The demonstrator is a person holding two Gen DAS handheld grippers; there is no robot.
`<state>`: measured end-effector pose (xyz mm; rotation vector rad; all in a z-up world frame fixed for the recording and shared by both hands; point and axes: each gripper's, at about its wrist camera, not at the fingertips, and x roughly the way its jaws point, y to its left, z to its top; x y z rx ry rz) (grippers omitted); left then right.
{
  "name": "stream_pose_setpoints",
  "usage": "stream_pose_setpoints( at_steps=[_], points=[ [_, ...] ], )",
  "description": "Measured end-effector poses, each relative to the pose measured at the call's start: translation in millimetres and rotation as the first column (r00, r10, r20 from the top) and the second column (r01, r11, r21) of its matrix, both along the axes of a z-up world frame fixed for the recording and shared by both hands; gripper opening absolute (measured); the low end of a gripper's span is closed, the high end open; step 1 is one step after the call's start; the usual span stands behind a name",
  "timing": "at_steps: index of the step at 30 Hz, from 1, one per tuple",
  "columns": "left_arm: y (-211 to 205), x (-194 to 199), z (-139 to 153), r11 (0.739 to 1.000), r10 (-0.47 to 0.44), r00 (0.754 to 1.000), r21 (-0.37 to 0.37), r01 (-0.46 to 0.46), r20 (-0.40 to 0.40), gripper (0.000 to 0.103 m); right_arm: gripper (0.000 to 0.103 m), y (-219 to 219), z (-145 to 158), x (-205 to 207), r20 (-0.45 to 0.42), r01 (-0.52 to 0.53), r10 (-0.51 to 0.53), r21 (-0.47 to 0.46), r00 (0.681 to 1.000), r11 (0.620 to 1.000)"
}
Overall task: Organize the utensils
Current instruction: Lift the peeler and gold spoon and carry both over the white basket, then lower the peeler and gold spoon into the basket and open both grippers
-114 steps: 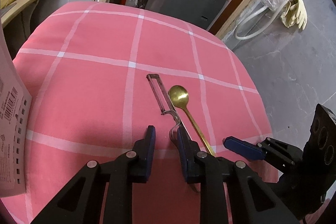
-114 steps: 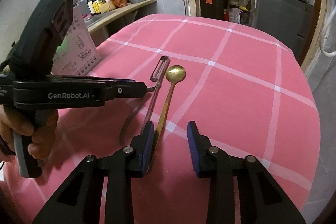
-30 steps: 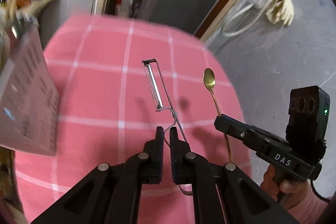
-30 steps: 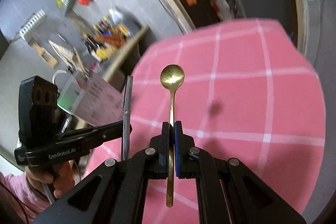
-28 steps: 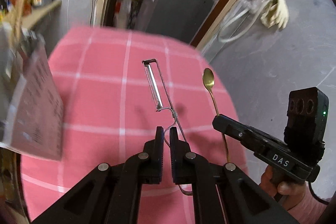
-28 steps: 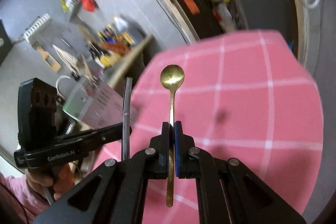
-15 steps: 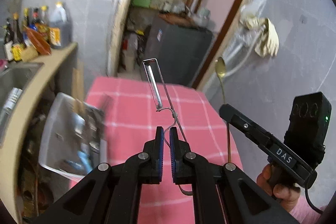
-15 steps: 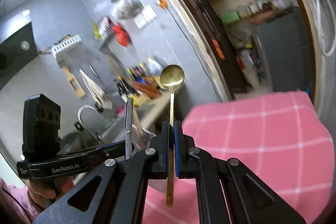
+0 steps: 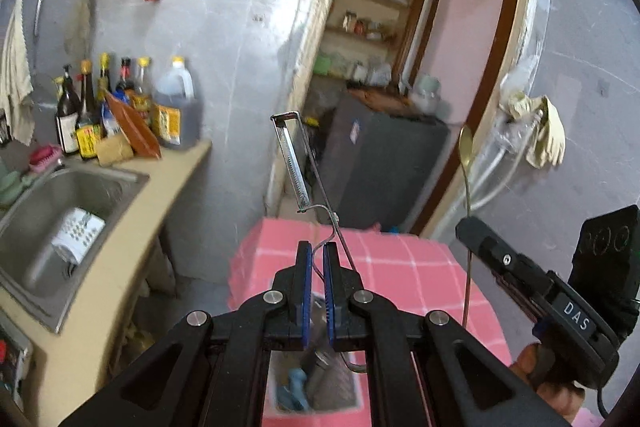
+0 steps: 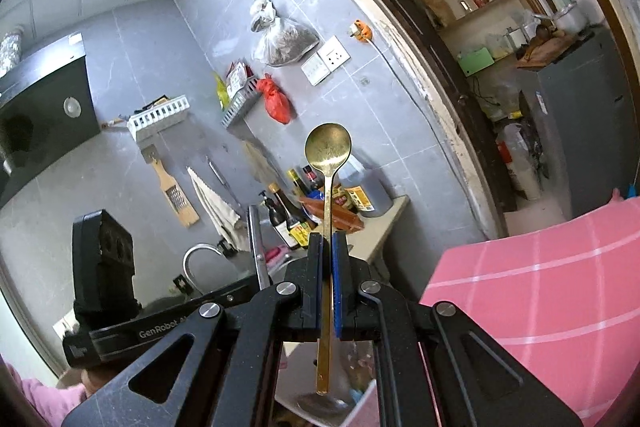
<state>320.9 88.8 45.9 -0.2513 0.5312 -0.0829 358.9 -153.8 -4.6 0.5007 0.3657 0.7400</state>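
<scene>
My left gripper [image 9: 315,255] is shut on the wire handle of a metal peeler [image 9: 294,163], whose blade points up. My right gripper [image 10: 327,245] is shut on the handle of a gold spoon [image 10: 328,151], held upright with the bowl on top. The spoon [image 9: 465,155] and the right gripper [image 9: 464,227] also show in the left wrist view. The left gripper body [image 10: 160,323] and the peeler [image 10: 256,243] show in the right wrist view. Below both grippers is an open utensil box [image 9: 352,391] with several utensils in it; it also shows in the right wrist view [image 10: 288,379].
A table with a pink checked cloth [image 9: 400,263] is below and ahead. A steel sink [image 9: 60,211] and a counter with sauce bottles [image 9: 120,107] are at the left. A dark cabinet [image 9: 380,167] stands behind the table by a doorway.
Both grippers lifted the peeler and the spoon off the cloth and tilted them upright. The view swung from the table to the wall and sink, and the utensil box now lies beneath the grippers.
</scene>
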Motion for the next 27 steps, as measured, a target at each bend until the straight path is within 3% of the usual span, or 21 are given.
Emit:
stream_pose_setpoints(
  at_steps=[3, 10, 17, 27],
  points=[
    [3, 2, -12, 0.999, 0.013, 0.999, 0.044, -0.015, 0.045, 0.006, 0.004, 10, -18, 2, -0.012, 0.002, -0.002, 0.053, 1.0, 0.999],
    [9, -4, -44, 0.998, 0.015, 0.996, 0.052, -0.02, 0.09, 0.006, 0.004, 25, -65, -4, -0.064, 0.025, -0.017, 0.13, 0.998, 0.991],
    [2, -10, -56, 0.995, 0.0, 0.994, 0.095, -0.011, 0.113, 0.006, 0.004, 36, -85, -12, -0.06, 0.037, -0.034, 0.064, 0.998, 0.997],
    [-18, -20, -73, 0.982, -0.072, 0.992, 0.182, 0.052, 0.105, 0.006, 0.004, 34, -82, -17, 0.017, 0.022, -0.021, -0.035, 1.0, 0.999]
  ],
)
